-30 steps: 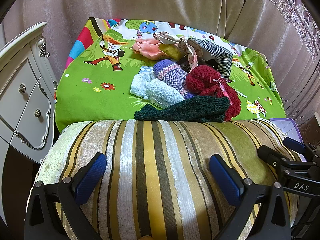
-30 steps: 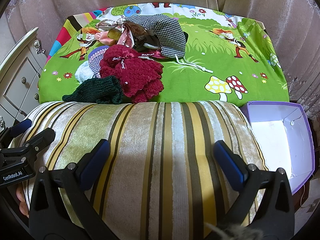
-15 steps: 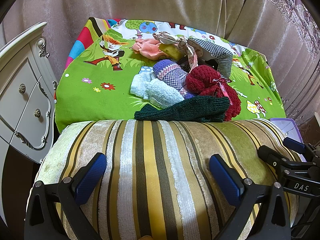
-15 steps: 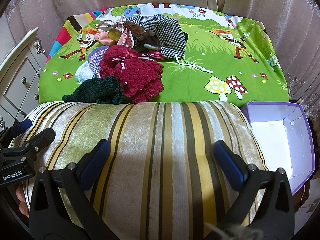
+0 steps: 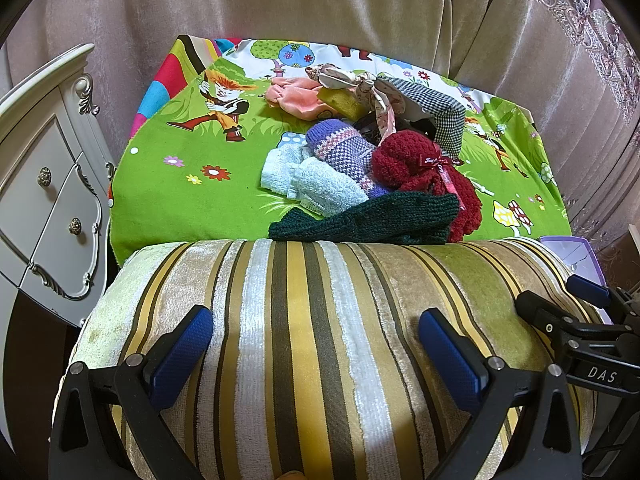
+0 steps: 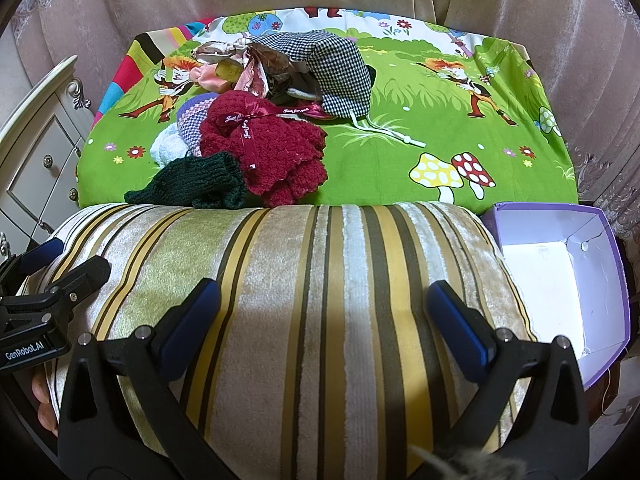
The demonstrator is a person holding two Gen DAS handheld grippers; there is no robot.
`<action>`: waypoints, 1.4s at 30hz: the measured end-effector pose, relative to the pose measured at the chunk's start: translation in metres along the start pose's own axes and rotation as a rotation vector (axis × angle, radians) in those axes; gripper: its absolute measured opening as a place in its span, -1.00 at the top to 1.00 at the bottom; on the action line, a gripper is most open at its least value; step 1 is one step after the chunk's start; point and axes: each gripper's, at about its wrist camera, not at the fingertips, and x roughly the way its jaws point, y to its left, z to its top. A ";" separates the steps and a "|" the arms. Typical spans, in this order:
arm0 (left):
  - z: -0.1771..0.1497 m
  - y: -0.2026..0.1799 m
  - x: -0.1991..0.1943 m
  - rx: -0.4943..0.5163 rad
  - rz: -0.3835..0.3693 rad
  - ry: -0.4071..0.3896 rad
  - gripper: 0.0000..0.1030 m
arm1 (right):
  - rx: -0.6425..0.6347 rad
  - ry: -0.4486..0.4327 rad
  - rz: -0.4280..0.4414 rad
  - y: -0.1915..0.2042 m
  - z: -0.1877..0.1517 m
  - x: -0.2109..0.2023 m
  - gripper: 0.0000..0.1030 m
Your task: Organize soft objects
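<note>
Both tools agape and empty above the striped cushion (image 6: pixel 320 312): left tool (image 5: pixel 316 344), right tool (image 6: pixel 324 320). Knitwear pile (image 6: pixel 260 140) ahead on the green cloth (image 6: pixel 400 160), left of centre, likely nearer the left. Purple box (image 6: pixel 560 276) at right.

Nothing differs across the last second. The left gripper (image 5: pixel 312 332) and the right gripper (image 6: pixel 324 300) hover at the same spots over the striped velvet cushion (image 5: pixel 304 276), their jaws spread as wide as before. Neither view has shifted. At 12 o'clock from the cushion, the dark green knitted piece (image 5: pixel 372 220) and the dark red crocheted piece with a ribbon (image 5: pixel 404 160) lie fold for fold as they did. The purple cardboard box (image 6: pixel 548 280) at 3 o'clock has not moved.
</note>
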 end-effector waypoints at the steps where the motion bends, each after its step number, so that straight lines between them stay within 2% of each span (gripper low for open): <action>1: 0.000 0.000 0.000 0.000 0.000 0.000 -1.00 | 0.000 0.000 0.000 0.001 0.000 0.000 -1.00; 17: 0.008 -0.001 0.003 -0.009 0.000 0.021 -1.00 | 0.000 -0.038 -0.015 0.002 -0.003 0.000 -1.00; 20: 0.019 -0.005 0.010 0.031 0.001 0.048 -1.00 | -0.017 -0.035 -0.041 0.006 -0.002 0.001 -1.00; 24: 0.035 -0.012 0.025 0.092 -0.045 0.100 -0.94 | -0.049 -0.028 -0.080 0.012 0.001 0.002 -1.00; 28: 0.049 -0.023 0.040 0.174 -0.055 0.154 -0.85 | -0.028 0.018 0.003 0.000 0.011 0.009 -1.00; 33: 0.066 -0.035 0.062 0.270 -0.040 0.213 -0.78 | -0.109 0.054 0.066 -0.002 0.024 0.018 -1.00; 35: 0.075 -0.040 0.074 0.313 -0.012 0.229 -0.76 | -0.134 0.062 0.090 -0.002 0.030 0.022 -1.00; 38: 0.080 -0.044 0.090 0.344 -0.035 0.287 -0.57 | -0.170 0.069 0.117 -0.002 0.041 0.026 -1.00; 40: 0.082 -0.046 0.097 0.354 -0.037 0.298 -0.44 | -0.204 0.046 0.133 -0.002 0.050 0.027 -1.00; 42: 0.082 -0.044 0.103 0.344 -0.046 0.310 -0.01 | -0.232 0.027 0.134 0.000 0.058 0.028 -1.00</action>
